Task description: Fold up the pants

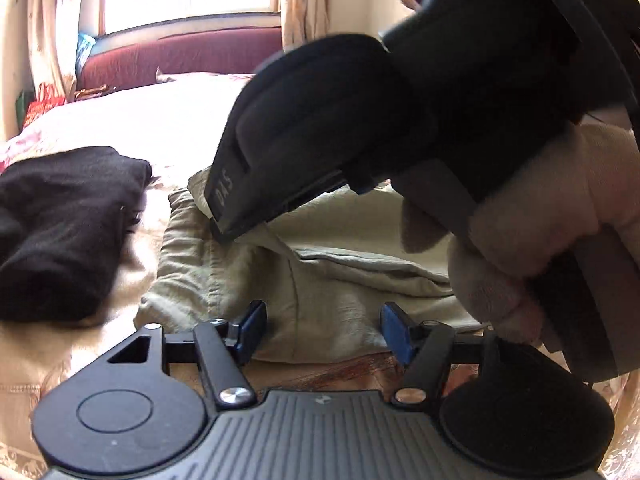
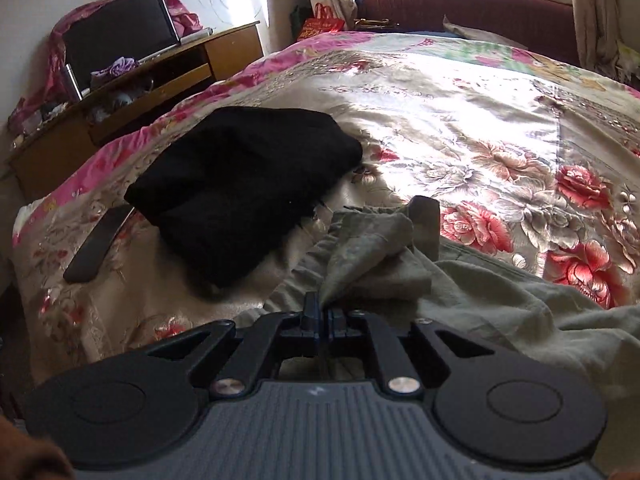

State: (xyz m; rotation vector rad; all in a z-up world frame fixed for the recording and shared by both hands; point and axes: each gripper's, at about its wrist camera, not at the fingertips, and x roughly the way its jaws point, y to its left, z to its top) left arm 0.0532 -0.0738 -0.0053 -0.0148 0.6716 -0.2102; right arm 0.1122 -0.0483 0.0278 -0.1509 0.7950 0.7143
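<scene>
Pale olive pants lie partly folded on the floral bedspread. My left gripper is open, its blue-padded fingers spread low over the near edge of the pants, holding nothing. My right gripper reaches in from the upper right of the left wrist view, its tip on the pants. In the right wrist view my right gripper is shut on a bunched fold of the pants and holds it lifted a little.
A folded black garment lies on the bed left of the pants; it also shows in the left wrist view. A dark flat strip lies beside it. A wooden desk stands left of the bed. A maroon sofa sits under the window.
</scene>
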